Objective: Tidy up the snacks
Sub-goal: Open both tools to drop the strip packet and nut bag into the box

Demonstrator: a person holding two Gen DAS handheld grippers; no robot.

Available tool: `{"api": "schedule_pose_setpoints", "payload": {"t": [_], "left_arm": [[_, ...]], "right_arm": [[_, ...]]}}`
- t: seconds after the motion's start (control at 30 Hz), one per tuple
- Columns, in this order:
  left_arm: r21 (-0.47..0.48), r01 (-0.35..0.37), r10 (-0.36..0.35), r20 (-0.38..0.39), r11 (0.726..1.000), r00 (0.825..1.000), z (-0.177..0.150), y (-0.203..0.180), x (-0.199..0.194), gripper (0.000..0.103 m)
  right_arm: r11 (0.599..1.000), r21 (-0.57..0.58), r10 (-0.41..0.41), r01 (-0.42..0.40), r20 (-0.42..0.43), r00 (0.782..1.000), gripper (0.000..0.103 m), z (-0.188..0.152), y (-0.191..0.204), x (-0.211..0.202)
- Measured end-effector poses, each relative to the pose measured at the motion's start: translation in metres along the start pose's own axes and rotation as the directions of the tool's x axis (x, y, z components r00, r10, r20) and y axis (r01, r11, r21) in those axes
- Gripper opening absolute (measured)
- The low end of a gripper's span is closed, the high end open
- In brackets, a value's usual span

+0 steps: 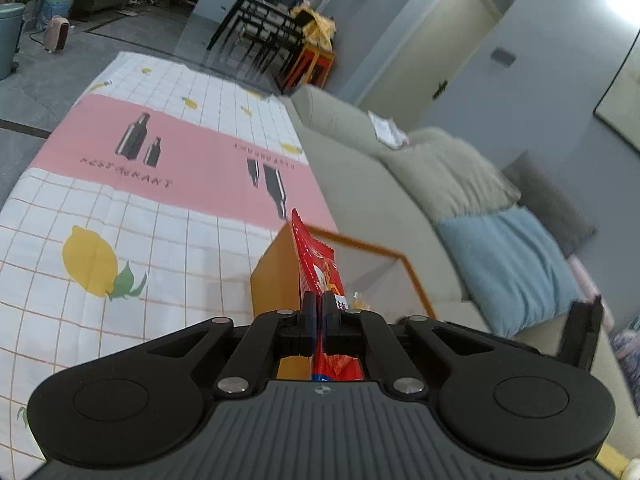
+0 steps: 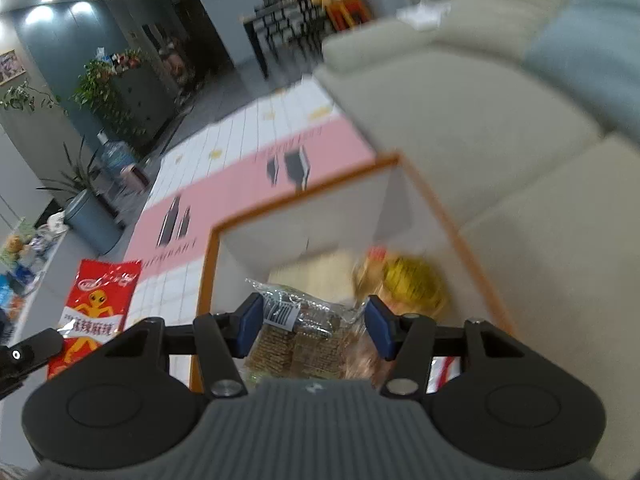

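My left gripper (image 1: 319, 304) is shut on a red snack packet (image 1: 316, 256), which stands edge-on between the pads. Just behind it is an orange box (image 1: 272, 276). In the right wrist view the same red packet (image 2: 98, 300), printed with an orange figure, hangs left of the box with one of the left gripper's black fingers (image 2: 36, 346) below it. My right gripper (image 2: 314, 320) holds a clear packet of crackers (image 2: 304, 336) between its blue pads, above the white inside of the orange-rimmed box (image 2: 304, 196). A blurred yellow snack (image 2: 412, 284) lies inside the box.
The box stands on a table with a white, pink and lemon-print cloth (image 1: 160, 208). A beige sofa (image 1: 400, 200) with a blue cushion (image 1: 512, 264) runs along the right. Dark dining chairs (image 1: 264, 28), plants and a water bottle stand far back.
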State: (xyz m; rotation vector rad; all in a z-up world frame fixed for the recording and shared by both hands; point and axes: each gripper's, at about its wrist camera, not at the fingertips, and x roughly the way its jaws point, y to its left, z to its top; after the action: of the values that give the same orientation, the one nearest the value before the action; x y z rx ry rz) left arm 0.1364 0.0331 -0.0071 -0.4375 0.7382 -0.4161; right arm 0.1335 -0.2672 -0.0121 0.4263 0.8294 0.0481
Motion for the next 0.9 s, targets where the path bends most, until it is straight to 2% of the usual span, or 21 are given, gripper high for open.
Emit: {"api": "schedule_pose_setpoints", "payload": {"t": [0.17, 0.3, 0.33, 0.37, 0.43, 0.5, 0.67, 0.8, 0.9], "left_arm": [[0.012, -0.032, 0.033, -0.024, 0.999, 0.999, -0.005, -0.004, 0.007, 0.002], [0.014, -0.034, 0.034, -0.035, 0.999, 0.999, -0.006, -0.010, 0.007, 0.002], [0.018, -0.035, 0.035, -0.035, 0.999, 0.999, -0.007, -0.013, 0.007, 0.002], [0.024, -0.037, 0.038, -0.036, 0.999, 0.999, -0.007, -0.016, 0.006, 0.002], [0.038, -0.040, 0.042, -0.041, 0.998, 0.998, -0.009, -0.022, 0.007, 0.002], [0.047, -0.034, 0.036, -0.045, 0.998, 0.998, -0.010, -0.027, 0.006, 0.002], [0.072, 0.003, 0.000, -0.047, 0.997, 0.999, -0.015, -0.047, 0.005, 0.002], [0.078, 0.017, -0.012, -0.071, 0.997, 0.997, -0.024, -0.065, 0.018, 0.002], [0.107, 0.005, 0.006, -0.107, 0.994, 0.994, -0.034, -0.078, 0.036, 0.002]], "right_arm": [[0.998, 0.016, 0.061, -0.060, -0.093, 0.994, 0.055, -0.006, 0.002, 0.026], [0.996, 0.016, 0.084, -0.083, -0.198, 0.977, 0.057, -0.013, 0.007, 0.044], [0.996, 0.004, 0.086, -0.087, -0.213, 0.973, 0.061, -0.014, 0.008, 0.048], [0.997, -0.010, 0.077, -0.081, -0.226, 0.971, 0.069, -0.015, 0.011, 0.052], [0.999, -0.016, 0.041, -0.046, -0.235, 0.971, 0.071, -0.013, 0.011, 0.051], [0.999, -0.019, 0.024, -0.029, -0.200, 0.980, 0.072, -0.010, 0.009, 0.042], [1.000, -0.017, 0.024, -0.025, -0.047, 0.999, 0.074, -0.003, -0.010, -0.005], [1.000, -0.008, 0.025, -0.024, 0.070, 0.997, 0.074, 0.000, -0.034, -0.032], [0.999, -0.004, 0.038, -0.038, 0.115, 0.993, 0.074, 0.000, -0.054, -0.046]]}}
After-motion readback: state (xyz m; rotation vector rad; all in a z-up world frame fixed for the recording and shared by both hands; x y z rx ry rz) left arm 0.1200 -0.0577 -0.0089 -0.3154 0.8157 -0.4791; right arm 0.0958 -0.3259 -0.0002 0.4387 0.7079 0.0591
